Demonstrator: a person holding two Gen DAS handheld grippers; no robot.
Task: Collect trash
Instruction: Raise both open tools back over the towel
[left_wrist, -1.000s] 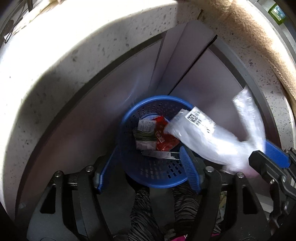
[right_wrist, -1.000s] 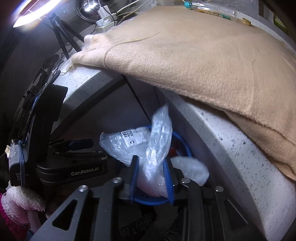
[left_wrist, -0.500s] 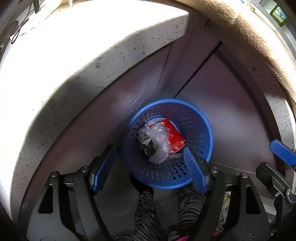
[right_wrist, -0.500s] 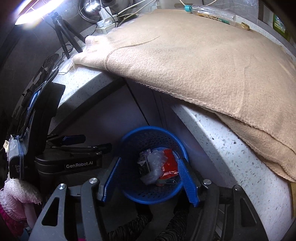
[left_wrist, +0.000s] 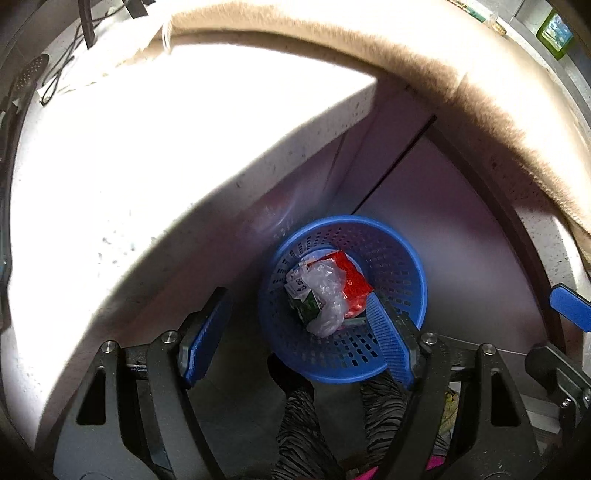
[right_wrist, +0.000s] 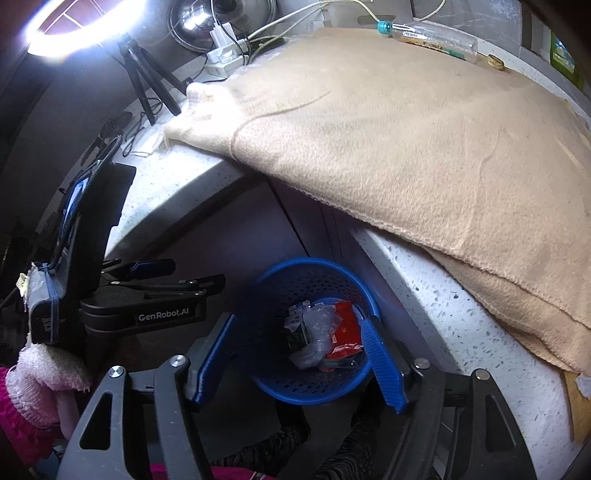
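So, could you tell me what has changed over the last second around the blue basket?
The right gripper let go of the clear plastic bag, which dropped into the blue basket onto the wrappers; its jaws are opening, nothing between them. The left gripper stayed open and empty, and the basket kept its place.

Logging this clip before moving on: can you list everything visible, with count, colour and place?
basket: one, blue, on the floor below the counter edge
clear plastic bag: one, crumpled, in the basket
red wrapper: one, in the basket
green carton: one, in the basket
cloth: one, beige, draped over the counter
counter: one, white speckled
plastic bottle: one, clear, lying at the counter's back
ring light: one, lit, upper left
left tongs: blue pads, open, empty
right tongs: blue pads, opening, empty
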